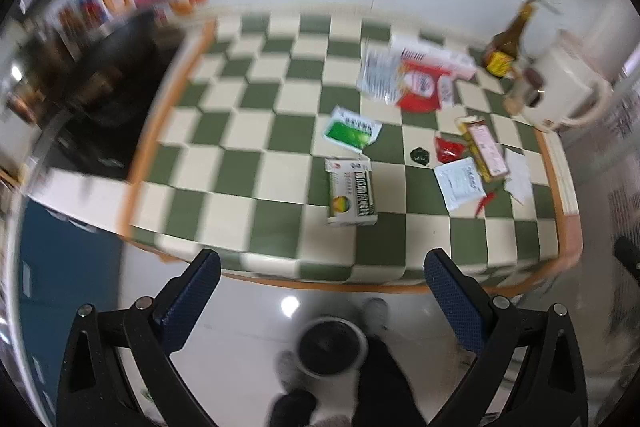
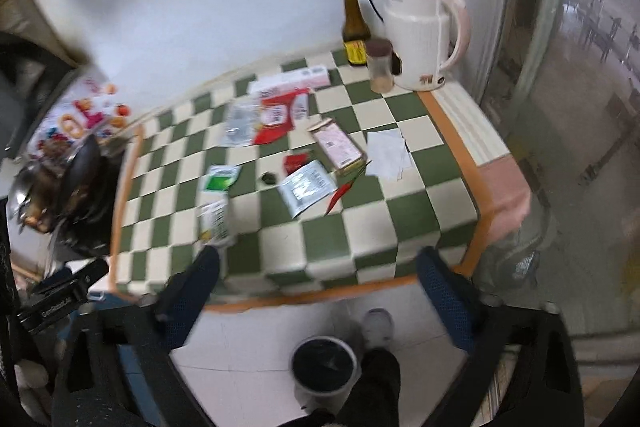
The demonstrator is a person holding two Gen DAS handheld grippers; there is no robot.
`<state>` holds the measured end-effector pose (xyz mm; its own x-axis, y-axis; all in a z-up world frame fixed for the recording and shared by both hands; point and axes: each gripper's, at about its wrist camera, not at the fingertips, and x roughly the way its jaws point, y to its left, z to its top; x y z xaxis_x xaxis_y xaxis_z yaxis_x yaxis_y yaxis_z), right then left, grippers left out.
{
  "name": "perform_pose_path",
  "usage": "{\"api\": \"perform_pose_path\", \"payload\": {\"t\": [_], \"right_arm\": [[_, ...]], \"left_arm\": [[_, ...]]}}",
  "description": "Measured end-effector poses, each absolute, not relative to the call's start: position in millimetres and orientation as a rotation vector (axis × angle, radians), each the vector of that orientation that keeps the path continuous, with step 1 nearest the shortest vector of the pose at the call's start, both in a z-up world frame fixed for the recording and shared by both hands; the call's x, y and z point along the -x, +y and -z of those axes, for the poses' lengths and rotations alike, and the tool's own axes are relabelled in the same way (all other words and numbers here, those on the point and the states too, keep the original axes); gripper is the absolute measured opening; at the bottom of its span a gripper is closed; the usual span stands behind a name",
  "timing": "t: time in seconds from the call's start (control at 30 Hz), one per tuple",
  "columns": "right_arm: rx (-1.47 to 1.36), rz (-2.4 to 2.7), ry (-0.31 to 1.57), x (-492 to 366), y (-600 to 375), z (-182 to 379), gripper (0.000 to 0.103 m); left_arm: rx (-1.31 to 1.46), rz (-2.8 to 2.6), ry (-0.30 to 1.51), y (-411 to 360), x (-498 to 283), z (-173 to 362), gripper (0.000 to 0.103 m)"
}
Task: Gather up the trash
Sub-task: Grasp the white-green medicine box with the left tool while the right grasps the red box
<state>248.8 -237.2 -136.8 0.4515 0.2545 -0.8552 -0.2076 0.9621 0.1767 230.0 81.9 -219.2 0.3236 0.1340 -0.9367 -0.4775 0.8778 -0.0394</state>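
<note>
Trash lies scattered on a green-and-cream checkered counter (image 1: 248, 131): a yellow-green box (image 1: 352, 193), a green-white packet (image 1: 352, 129), a red-white wrapper (image 1: 420, 83), a white sachet (image 1: 460, 183), a pink bar pack (image 1: 486, 149), a red scrap (image 1: 448, 149) and white paper (image 1: 518, 175). The same items show in the right wrist view, with the box (image 2: 216, 219) nearest. A white bin with a black liner (image 1: 330, 345) (image 2: 324, 367) stands on the floor below. My left gripper (image 1: 320, 291) and right gripper (image 2: 316, 287) are both open and empty, held above the counter's front edge.
A white kettle (image 2: 424, 39), a brown sauce bottle (image 2: 354, 27) and a small jar (image 2: 380, 65) stand at the counter's back right. A dark wok (image 2: 76, 183) sits on the stove to the left. The person's legs and shoes (image 2: 378, 327) are beside the bin.
</note>
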Motion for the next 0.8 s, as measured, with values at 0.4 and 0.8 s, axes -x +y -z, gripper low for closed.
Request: {"api": "perform_pose_path", "payload": {"t": [0.4,0.8], "right_arm": [[0.126,-0.338,1.356,-499,-183,317,0.082],[0.411,-0.409,1.393,-546,-110,389,0.061]], "left_arm": [[0.536,-0.518,1.538,102,-342,404,0.068],[0.435,-0.651,1.446,86,-336,363,0.064]]}}
